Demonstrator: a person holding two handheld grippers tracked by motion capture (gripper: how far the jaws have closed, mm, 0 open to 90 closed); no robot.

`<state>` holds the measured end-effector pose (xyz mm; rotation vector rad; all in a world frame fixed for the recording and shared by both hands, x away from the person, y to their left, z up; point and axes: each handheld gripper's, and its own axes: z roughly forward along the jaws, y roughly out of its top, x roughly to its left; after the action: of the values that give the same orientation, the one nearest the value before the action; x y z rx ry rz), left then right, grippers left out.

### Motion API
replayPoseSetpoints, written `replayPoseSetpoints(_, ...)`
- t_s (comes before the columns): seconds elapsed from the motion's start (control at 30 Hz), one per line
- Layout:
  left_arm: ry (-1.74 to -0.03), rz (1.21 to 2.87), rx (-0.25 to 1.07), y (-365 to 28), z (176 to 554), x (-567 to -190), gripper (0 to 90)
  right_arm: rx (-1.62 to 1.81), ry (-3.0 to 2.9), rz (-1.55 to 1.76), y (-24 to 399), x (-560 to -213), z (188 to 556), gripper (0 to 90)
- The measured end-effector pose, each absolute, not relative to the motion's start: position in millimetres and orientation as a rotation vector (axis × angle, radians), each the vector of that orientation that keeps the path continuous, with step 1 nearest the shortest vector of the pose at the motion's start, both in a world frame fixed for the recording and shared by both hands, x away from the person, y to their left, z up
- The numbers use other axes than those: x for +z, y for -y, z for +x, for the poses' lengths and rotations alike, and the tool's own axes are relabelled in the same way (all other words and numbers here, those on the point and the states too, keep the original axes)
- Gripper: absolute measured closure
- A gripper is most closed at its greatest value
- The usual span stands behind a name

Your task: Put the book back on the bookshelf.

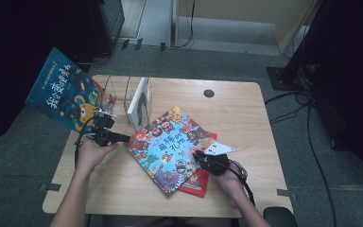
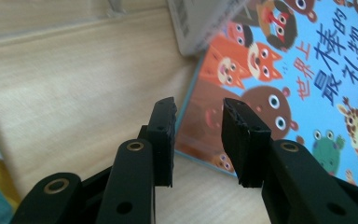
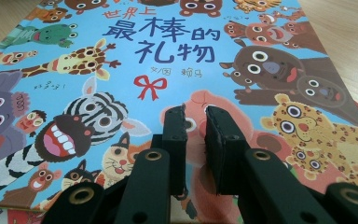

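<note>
Lying flat on the counter (image 1: 246, 109), the picture book (image 1: 170, 146) is approached at opposite edges. The left tool (image 2: 198, 119) is held slightly open at its edge; the right tool (image 3: 196, 122), nearly closed, grips nothing.

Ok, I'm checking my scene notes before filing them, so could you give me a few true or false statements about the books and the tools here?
1. The blue animal book lies partly on a red book. True.
2. A white book stands in the clear holder. True.
3. The left tool is clamped on the red book. False: its jaws stand apart at the animal book's left edge.
4. The right tool is over at the holder. False: it sits at the animal book's right side.
5. The animal book is closed, cover up. True.
</note>
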<state>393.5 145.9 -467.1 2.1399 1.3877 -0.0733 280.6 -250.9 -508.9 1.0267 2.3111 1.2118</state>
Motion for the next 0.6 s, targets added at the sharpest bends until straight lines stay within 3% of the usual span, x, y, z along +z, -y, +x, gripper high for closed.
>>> replayPoseSetpoints(0.6,-1.353,2.165,-0.153,-135,391,-481,61.9,1.216,-2.337,1.109,262,-505,280,77.8)
